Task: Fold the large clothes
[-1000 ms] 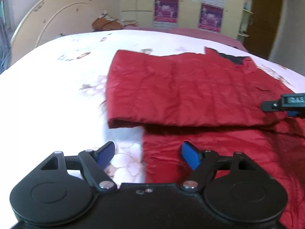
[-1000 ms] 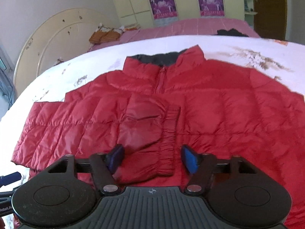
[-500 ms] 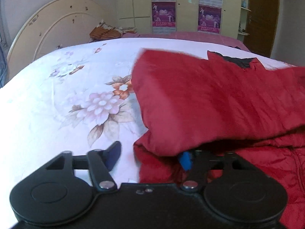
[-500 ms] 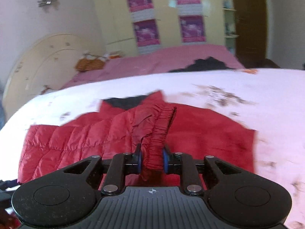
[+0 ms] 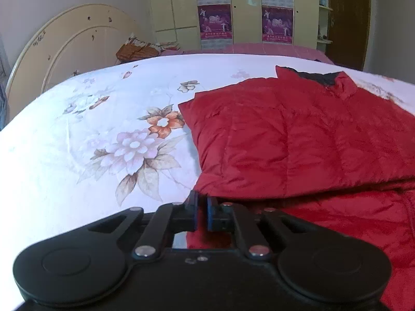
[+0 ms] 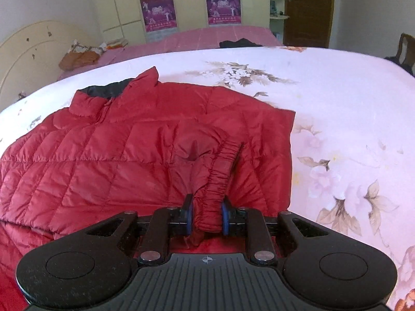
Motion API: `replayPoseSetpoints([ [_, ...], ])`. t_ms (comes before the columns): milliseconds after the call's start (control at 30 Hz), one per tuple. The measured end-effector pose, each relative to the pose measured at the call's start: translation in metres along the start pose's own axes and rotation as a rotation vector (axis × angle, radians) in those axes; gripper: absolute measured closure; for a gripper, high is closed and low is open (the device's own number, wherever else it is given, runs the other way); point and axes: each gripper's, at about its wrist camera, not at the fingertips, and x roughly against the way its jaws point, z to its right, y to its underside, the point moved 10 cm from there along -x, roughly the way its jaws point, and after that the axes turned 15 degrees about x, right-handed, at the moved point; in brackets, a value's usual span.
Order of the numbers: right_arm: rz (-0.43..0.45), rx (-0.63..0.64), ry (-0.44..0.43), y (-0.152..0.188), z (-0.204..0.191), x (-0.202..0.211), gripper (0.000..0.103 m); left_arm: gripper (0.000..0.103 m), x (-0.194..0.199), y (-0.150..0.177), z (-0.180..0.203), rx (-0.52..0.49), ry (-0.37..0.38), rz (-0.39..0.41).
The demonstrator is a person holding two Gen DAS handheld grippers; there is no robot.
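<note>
A red quilted jacket (image 5: pixel 298 134) with a dark-lined collar (image 5: pixel 316 77) lies on the flowered white bedsheet (image 5: pixel 90 155). Its left part is folded over the body. My left gripper (image 5: pixel 201 215) is shut at the jacket's near left edge, with red fabric showing between the blue pads. In the right wrist view the jacket (image 6: pixel 103 155) spreads to the left, and a sleeve lies across its body. My right gripper (image 6: pixel 207 215) is shut on that sleeve's gathered elastic cuff (image 6: pixel 220 171), which bulges between the pads.
A cream curved headboard (image 5: pixel 64 51) stands at the left. Behind are a wardrobe with purple posters (image 5: pixel 215 20), a pink bed (image 6: pixel 207 36) with a dark garment (image 6: pixel 238 43), a brown door (image 6: pixel 308 7) and a chair (image 6: pixel 404 49). The bare sheet (image 6: pixel 337 103) spreads right of the jacket.
My left jaws closed on the jacket's edge. My right jaws shut on the cuff and carried it rightward, so the sleeve now lies over the jacket's body.
</note>
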Motion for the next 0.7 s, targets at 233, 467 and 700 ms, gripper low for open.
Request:
replayPoseSetpoints([
  [233, 0.076, 0.021, 0.075, -0.017, 0.011, 0.025, 0.046, 0.093, 0.014, -0.001, -0.021, 0.091, 0.015, -0.042],
  [467, 0.180, 0.040, 0.062, -0.045, 0.005, 0.035, 0.046, 0.092, 0.025, -0.030, -0.023, 0.183, 0.072, -0.009],
  [700, 0.163, 0.088, 0.002, -0.061, -0.030, 0.009, 0.046, 0.091, 0.001, -0.052, 0.025, 0.113, 0.129, 0.001],
])
